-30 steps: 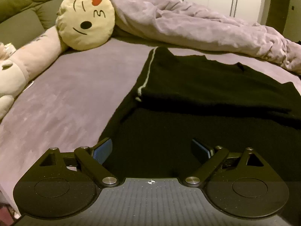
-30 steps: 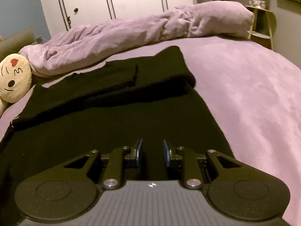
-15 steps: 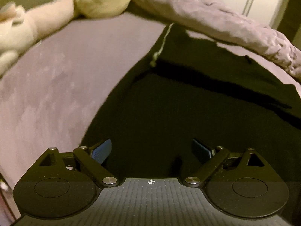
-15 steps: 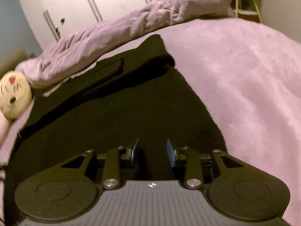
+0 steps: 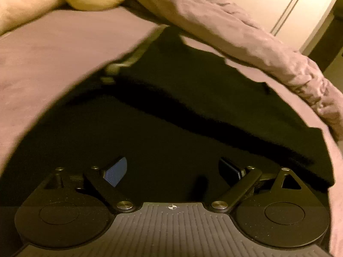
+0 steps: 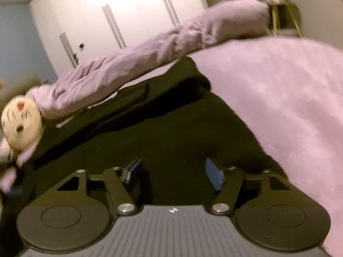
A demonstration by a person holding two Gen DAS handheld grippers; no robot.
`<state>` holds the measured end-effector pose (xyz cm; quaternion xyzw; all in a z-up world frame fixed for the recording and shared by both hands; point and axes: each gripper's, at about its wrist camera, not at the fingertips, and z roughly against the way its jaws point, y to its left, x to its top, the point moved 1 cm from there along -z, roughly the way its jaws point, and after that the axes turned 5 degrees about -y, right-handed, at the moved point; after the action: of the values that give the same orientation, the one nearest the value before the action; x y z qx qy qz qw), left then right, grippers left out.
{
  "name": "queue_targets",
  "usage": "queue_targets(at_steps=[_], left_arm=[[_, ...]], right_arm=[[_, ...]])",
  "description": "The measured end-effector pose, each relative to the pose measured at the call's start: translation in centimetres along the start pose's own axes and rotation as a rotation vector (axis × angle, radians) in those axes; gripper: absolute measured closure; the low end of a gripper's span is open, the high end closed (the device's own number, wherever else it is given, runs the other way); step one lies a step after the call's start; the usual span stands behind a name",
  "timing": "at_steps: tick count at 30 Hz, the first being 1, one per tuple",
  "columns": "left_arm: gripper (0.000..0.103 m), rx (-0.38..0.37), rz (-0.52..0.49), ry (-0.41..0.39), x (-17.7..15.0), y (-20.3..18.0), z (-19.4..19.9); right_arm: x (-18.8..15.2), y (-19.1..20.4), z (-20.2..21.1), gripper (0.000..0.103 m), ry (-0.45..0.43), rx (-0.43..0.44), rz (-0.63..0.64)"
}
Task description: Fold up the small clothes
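**Both grippers low over the near hem, jaws apart**

Spread flat on the purple bed: a black garment, its far part already folded over toward the near part, a thick dark ridge straight ahead of both tools. Lying flat probably so that the near edge can be taken at two places and carried forward.

Left gripper: jaws wide, nothing between the pads, only black cloth below. Right gripper: jaws just opened wider, also empty, low above the cloth.

Right of the right tool, close by: the cloth's side edge, then bare bed. Left of the left tool: the other edge, curving away. Far ahead: a rumpled purple blanket and a yellow round pillow, well apart from the fold line. Free room enough for a forward fold, seemingly.
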<state>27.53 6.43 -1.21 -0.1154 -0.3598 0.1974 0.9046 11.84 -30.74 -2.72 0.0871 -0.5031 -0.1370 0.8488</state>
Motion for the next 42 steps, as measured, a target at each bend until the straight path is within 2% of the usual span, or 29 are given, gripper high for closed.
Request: queue_targets(at_steps=[3, 5, 8, 10, 14, 16, 17, 20, 23, 26, 28, 30, 31, 32, 33, 35, 37, 39, 42], left_arm=[[0.008, -0.047, -0.001, 0.007, 0.1, -3.5, -2.3], [0.009, -0.062, -0.042, -0.004, 0.0, -6.0, -3.5], [0.012, -0.083, -0.052, -0.005, 0.1, -8.8, -4.8], [0.017, -0.137, -0.015, 0.037, 0.0, -10.0, -5.8], [0.018, -0.151, -0.009, 0.031, -0.4, -11.9, -6.8], [0.033, -0.137, -0.013, 0.024, -0.2, -12.4, -7.3], [0.051, -0.134, -0.008, 0.027, -0.1, -12.5, -7.6], [0.077, -0.099, 0.021, 0.019, 0.5, -12.2, -8.2], [0.084, -0.113, 0.016, -0.011, 1.0, -11.8, -7.6], [0.085, -0.095, -0.063, -0.066, 1.1, -12.0, -6.6], [0.085, -0.084, -0.115, -0.077, 0.9, -12.4, -6.4], [0.062, -0.05, -0.178, -0.018, 0.3, -13.0, -7.1], [0.059, -0.042, -0.206, -0.003, 0.0, -13.2, -7.2], [0.051, -0.05, -0.231, -0.027, -0.3, -13.2, -6.7], [0.032, -0.051, -0.253, -0.041, -0.5, -13.2, -6.1], [0.015, -0.042, -0.247, -0.043, -1.0, -12.5, -4.8], [0.014, -0.074, -0.235, -0.004, -1.9, -11.2, -3.5], [0.014, -0.048, -0.264, 0.033, -3.1, -9.8, -2.5], [0.006, -0.011, -0.318, 0.019, -4.7, -6.8, 0.6]], right_arm=[[-1.3, 1.4, -0.2, 0.018, -0.032, 0.004, 0.119], [-1.4, 1.4, -0.3, 0.014, -0.035, 0.016, 0.122], [-1.5, 1.1, -0.2, 0.011, -0.048, 0.046, 0.102], [-1.6, 0.8, -0.1, 0.01, -0.058, 0.067, 0.084], [-1.8, 0.6, -0.1, 0.008, -0.071, 0.088, 0.072], [-1.9, 0.6, 0.0, 0.008, -0.076, 0.092, 0.068], [-1.9, 0.5, 0.0, 0.008, -0.078, 0.096, 0.065], [-1.9, 0.4, 0.2, 0.008, -0.082, 0.101, 0.058], [-1.9, 0.4, 0.2, 0.008, -0.083, 0.102, 0.057], [-1.9, 0.4, 0.2, 0.008, -0.083, 0.102, 0.057], [-1.9, 0.4, 0.2, 0.008, -0.083, 0.102, 0.057], [-1.9, 0.4, 0.2, 0.007, -0.083, 0.101, 0.059], [-1.9, 0.5, 0.2, 0.007, -0.082, 0.101, 0.061], [-2.0, 0.5, 0.2, 0.007, -0.081, 0.099, 0.064], [-2.0, 0.6, 0.2, 0.006, -0.081, 0.098, 0.068], [-2.0, 0.7, 0.2, 0.006, -0.079, 0.096, 0.071], [-2.0, 0.7, 0.2, 0.006, -0.078, 0.095, 0.073], [-1.9, 0.9, 0.2, 0.006, -0.074, 0.091, 0.08], [-1.8, 1.3, 0.1, 0.006, -0.053, 0.078, 0.105]])
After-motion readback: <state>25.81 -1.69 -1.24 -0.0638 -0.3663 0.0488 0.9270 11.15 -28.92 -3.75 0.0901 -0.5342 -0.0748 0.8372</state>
